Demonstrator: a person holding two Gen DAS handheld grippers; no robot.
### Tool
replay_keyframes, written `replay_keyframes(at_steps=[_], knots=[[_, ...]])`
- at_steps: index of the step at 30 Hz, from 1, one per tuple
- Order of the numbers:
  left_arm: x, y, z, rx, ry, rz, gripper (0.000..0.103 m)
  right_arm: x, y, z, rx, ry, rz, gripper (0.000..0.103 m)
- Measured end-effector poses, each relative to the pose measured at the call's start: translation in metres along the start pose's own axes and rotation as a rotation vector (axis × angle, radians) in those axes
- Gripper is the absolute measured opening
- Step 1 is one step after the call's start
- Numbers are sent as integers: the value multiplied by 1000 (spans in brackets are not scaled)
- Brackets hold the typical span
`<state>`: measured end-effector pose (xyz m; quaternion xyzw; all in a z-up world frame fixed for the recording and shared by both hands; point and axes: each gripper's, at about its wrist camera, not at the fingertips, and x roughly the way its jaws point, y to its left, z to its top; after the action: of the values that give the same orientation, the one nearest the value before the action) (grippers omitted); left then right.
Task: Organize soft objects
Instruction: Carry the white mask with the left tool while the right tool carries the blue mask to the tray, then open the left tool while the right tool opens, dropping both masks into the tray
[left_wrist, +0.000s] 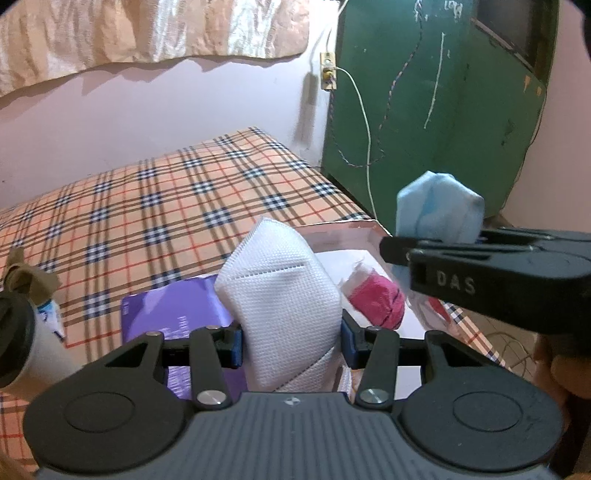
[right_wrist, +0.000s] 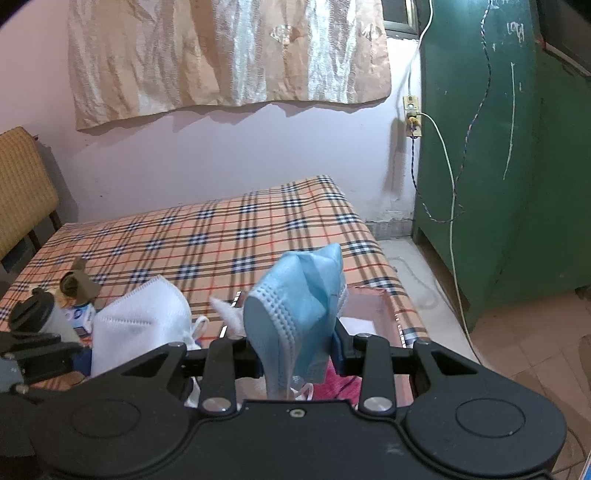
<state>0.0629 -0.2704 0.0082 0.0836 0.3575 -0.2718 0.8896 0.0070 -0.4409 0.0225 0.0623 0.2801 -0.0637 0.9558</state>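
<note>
My left gripper (left_wrist: 291, 341) is shut on a white folded face mask (left_wrist: 280, 288), held above the plaid bed; the mask also shows in the right wrist view (right_wrist: 140, 325). My right gripper (right_wrist: 295, 356) is shut on a light blue surgical mask (right_wrist: 299, 310), held above a pinkish open box (right_wrist: 373, 299). In the left wrist view the right gripper (left_wrist: 399, 251) enters from the right with the blue mask (left_wrist: 436, 210). A pink rolled cloth (left_wrist: 376, 299) lies in the box (left_wrist: 343, 232).
The bed (left_wrist: 155, 206) has a plaid orange cover. A purple flat item (left_wrist: 173, 306) lies under the left gripper. A white bottle with a dark cap (left_wrist: 22, 343) stands at left. A green cabinet (left_wrist: 424, 92) and hanging cords stand right of the bed.
</note>
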Motion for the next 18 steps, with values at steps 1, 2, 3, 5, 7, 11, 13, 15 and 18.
replay_keyframes(at_steps=[1, 2, 3, 5, 7, 11, 13, 15, 18], knots=[[2, -2, 1, 3, 2, -3, 49, 2, -3, 1, 1, 1, -1, 41], [5, -4, 1, 6, 3, -7, 49, 4, -5, 2, 1, 2, -2, 41], [7, -6, 2, 9, 7, -10, 49, 6, -7, 2, 1, 4, -2, 41], [12, -11, 3, 17, 13, -15, 49, 10, -11, 3, -2, 9, -4, 41], [17, -16, 3, 21, 20, -20, 49, 16, -15, 3, -2, 17, -5, 41], [24, -23, 2, 28, 31, -33, 49, 24, -20, 5, 0, 26, 0, 42], [28, -25, 3, 29, 35, -40, 49, 28, -22, 6, -7, 31, 2, 42], [29, -27, 4, 24, 37, -47, 50, 30, -22, 7, -9, 33, 4, 42], [31, -29, 4, 20, 31, -67, 55, 32, -24, 8, -8, 33, 9, 47]])
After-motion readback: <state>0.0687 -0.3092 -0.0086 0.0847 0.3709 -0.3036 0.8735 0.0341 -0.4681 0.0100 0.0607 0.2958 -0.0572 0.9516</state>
